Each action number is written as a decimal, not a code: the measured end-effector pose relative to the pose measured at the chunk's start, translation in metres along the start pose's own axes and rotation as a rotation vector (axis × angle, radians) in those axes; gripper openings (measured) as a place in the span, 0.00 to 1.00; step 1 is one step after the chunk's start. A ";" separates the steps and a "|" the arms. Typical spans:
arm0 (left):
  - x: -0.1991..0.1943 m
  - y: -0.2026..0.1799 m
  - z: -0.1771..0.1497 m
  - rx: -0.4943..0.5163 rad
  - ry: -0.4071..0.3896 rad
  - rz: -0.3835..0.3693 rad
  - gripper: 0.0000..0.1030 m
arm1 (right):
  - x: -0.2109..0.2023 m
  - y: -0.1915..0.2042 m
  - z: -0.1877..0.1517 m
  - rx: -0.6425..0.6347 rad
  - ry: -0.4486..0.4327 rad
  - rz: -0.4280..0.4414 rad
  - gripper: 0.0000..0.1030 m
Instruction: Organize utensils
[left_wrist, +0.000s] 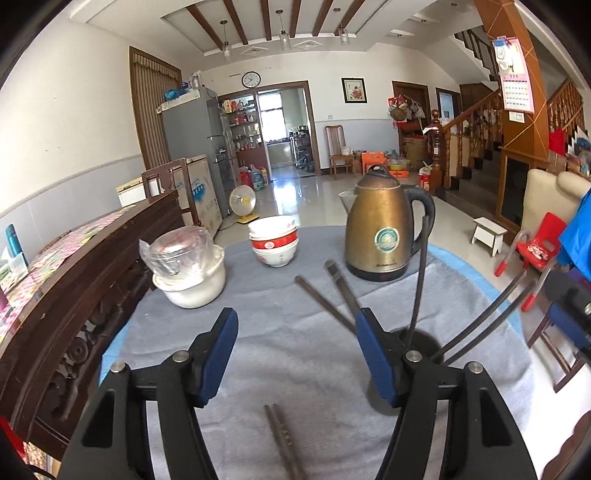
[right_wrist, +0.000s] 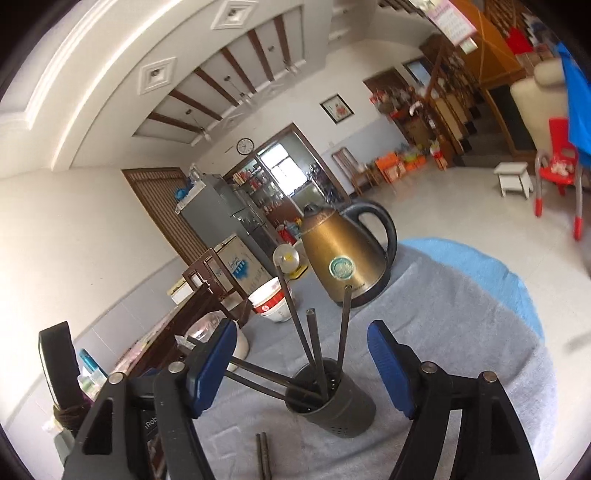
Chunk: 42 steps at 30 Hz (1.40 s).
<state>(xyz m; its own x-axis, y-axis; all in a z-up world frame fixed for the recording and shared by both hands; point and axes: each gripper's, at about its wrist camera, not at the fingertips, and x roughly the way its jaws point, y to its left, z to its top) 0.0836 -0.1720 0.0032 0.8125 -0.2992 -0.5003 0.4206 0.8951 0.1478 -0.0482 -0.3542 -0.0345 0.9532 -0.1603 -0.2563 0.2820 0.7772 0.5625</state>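
Note:
A dark perforated utensil holder (right_wrist: 332, 402) stands on the grey cloth and holds several dark chopsticks (right_wrist: 314, 343) that fan out of it. In the left wrist view the holder (left_wrist: 421, 341) is half hidden behind my finger, with its chopsticks (left_wrist: 419, 277) leaning left and right. One loose pair of chopsticks (left_wrist: 284, 443) lies flat on the cloth below my left gripper (left_wrist: 297, 314), which is open and empty. My right gripper (right_wrist: 301, 326) is also open. The holder sits ahead between its fingers, and the pads touch nothing. The loose pair (right_wrist: 264, 458) lies to the left of the holder.
A bronze electric kettle (left_wrist: 380, 236) stands at the back of the round table. Stacked red-and-white bowls (left_wrist: 273, 240) and a white pot topped with plastic-wrapped glassware (left_wrist: 188, 269) sit to its left. Dark carved wooden furniture (left_wrist: 74, 295) borders the table's left side. The table's edge (left_wrist: 517, 321) curves close on the right.

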 end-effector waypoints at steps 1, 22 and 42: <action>-0.001 0.003 -0.002 0.003 0.003 0.006 0.66 | -0.002 0.001 -0.002 -0.009 0.002 0.001 0.75; 0.007 0.063 -0.049 -0.064 0.108 0.073 0.68 | 0.027 0.047 -0.063 -0.155 0.171 0.026 0.43; 0.026 0.066 -0.093 -0.034 0.256 0.068 0.68 | 0.047 0.049 -0.097 -0.157 0.280 0.044 0.44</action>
<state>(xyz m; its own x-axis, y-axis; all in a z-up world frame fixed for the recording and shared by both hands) 0.0946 -0.0896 -0.0791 0.7078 -0.1482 -0.6907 0.3512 0.9222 0.1620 0.0004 -0.2645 -0.0951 0.8909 0.0325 -0.4530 0.2000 0.8675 0.4554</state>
